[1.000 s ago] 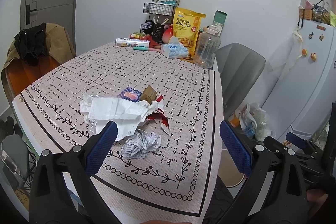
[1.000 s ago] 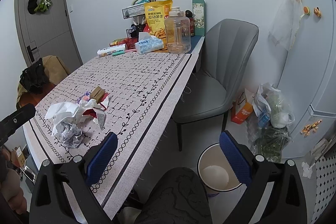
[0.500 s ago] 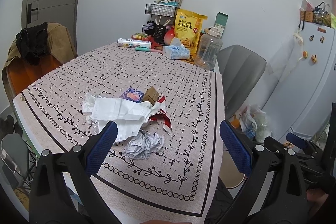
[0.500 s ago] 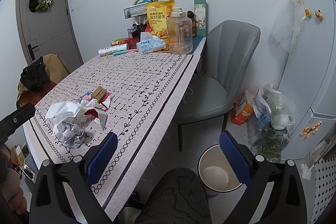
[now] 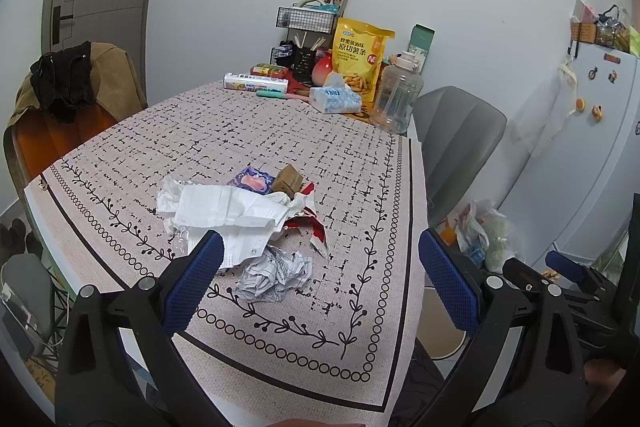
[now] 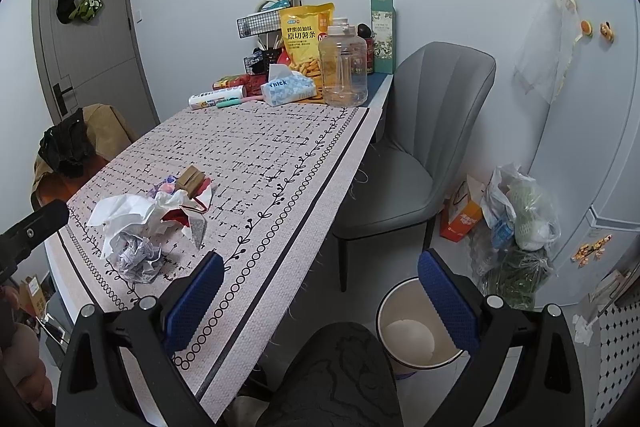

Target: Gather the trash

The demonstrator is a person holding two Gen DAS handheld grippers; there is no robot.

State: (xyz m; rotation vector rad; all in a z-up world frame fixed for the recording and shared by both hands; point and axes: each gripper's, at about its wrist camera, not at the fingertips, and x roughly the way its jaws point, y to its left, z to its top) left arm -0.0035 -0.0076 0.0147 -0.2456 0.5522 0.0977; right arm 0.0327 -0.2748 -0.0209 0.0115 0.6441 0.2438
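A pile of trash lies near the front of the table: a white face mask (image 5: 224,209), a crumpled paper ball (image 5: 276,273), a red wrapper (image 5: 310,227), a small brown box (image 5: 288,181) and a purple packet (image 5: 252,181). The pile also shows in the right wrist view (image 6: 132,223). My left gripper (image 5: 320,275) is open and empty, just in front of the pile and above the table. My right gripper (image 6: 320,291) is open and empty, off the table's right edge, above a white bin (image 6: 412,331) on the floor.
The patterned tablecloth (image 5: 260,131) covers the table. At the far end stand a tissue pack (image 5: 334,99), a clear jug (image 5: 396,99) and a yellow snack bag (image 5: 360,57). A grey chair (image 6: 420,147) stands on the right, plastic bags (image 6: 516,215) beside a fridge.
The left wrist view has tilted slightly, so the pile sits a little lower and nearer. The right gripper has barely moved. Both stay open.
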